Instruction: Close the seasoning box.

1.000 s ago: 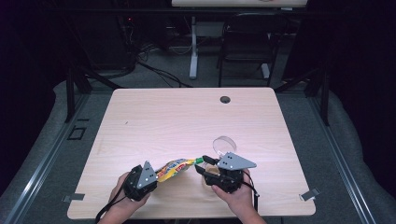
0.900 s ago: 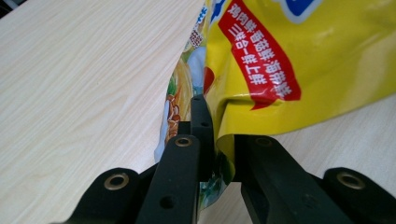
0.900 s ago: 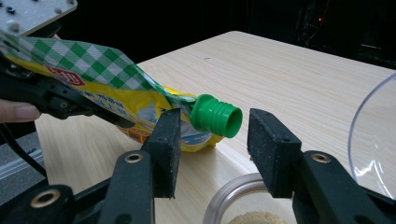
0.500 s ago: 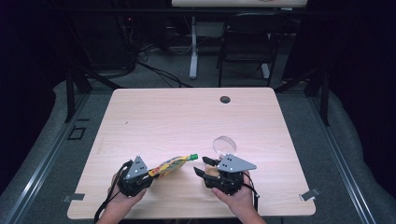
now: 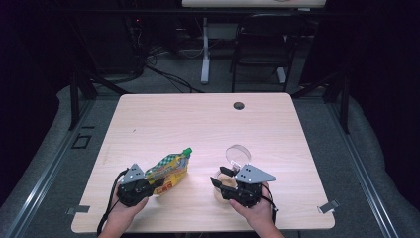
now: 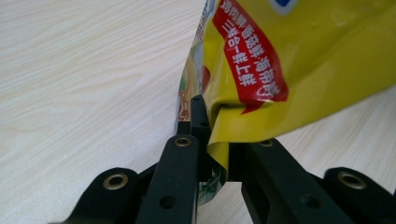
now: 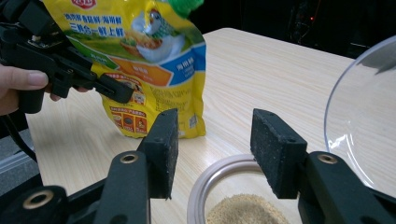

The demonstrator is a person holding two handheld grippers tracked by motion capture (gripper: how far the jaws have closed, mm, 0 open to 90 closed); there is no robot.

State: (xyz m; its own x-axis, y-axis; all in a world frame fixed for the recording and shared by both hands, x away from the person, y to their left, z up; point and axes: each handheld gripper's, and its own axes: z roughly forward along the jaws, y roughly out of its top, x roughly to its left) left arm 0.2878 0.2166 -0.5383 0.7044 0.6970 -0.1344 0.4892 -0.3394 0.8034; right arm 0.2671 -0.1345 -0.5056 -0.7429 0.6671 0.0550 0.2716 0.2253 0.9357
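Note:
My left gripper (image 5: 154, 184) (image 6: 212, 140) is shut on the bottom edge of a yellow printed pouch (image 5: 168, 170) (image 6: 299, 51) near the table's front left. The pouch rests tilted on the wood, its green cap (image 5: 187, 151) pointing up and away. In the right gripper view the pouch (image 7: 154, 60) stands beyond the jaws, with the left gripper (image 7: 70, 65) and a hand (image 7: 18, 88) beside it. My right gripper (image 5: 220, 182) (image 7: 219, 144) is open just over a clear jar (image 7: 219, 186) holding tan powder (image 7: 247, 212). The jar's clear lid (image 5: 237, 153) (image 7: 369, 121) stands hinged open.
The light wooden table (image 5: 198, 124) has a dark cable hole (image 5: 239, 105) near its far edge. A black chair (image 5: 260, 44) and a white desk leg (image 5: 204, 54) stand beyond the table on the grey floor.
The left gripper has pulled the pouch leftward, away from the jar and the right gripper; its green cap now points up and away. The right gripper has stayed over the jar.

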